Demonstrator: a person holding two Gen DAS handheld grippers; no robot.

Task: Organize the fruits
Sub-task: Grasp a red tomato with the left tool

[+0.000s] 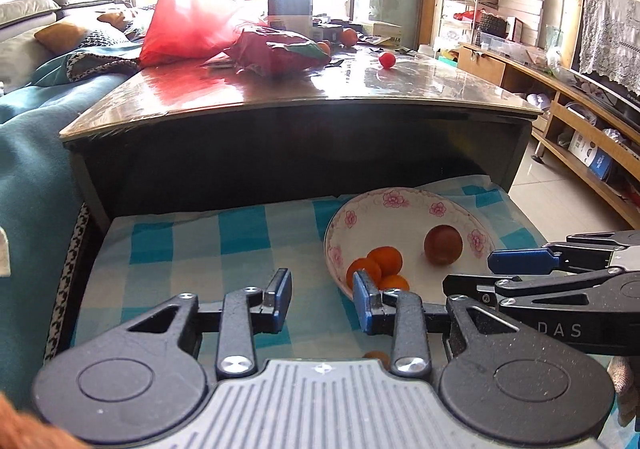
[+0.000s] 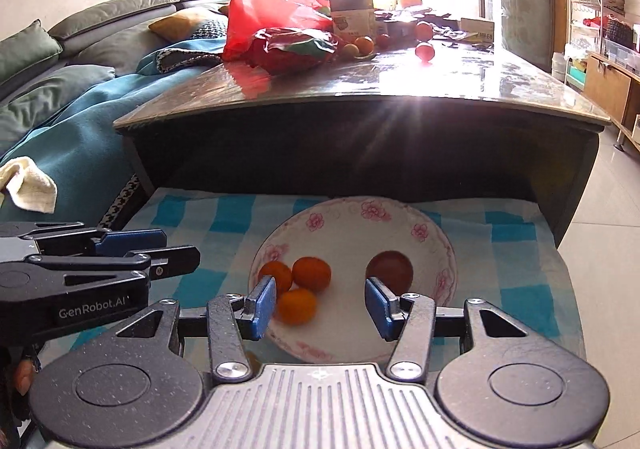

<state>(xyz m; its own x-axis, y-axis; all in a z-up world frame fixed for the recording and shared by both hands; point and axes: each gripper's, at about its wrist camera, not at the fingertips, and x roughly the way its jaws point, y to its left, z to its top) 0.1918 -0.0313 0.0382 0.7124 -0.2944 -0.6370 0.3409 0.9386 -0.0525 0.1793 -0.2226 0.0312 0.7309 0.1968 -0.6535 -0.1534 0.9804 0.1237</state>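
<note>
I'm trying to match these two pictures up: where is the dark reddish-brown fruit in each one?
Left wrist view: the reddish-brown fruit sits right of centre, in the flowered bowl.
Right wrist view: same fruit, just right of centre, low in the picture.
Shared landmark: three orange fruits clustered to its left.

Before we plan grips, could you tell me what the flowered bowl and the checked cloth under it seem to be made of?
Flowered bowl: probably glazed ceramic or porcelain; smooth white surface with printed pink blossoms, though melamine is possible.
Checked cloth: seemingly thin woven fabric, matte; it shows soft creases and no shine.
</note>
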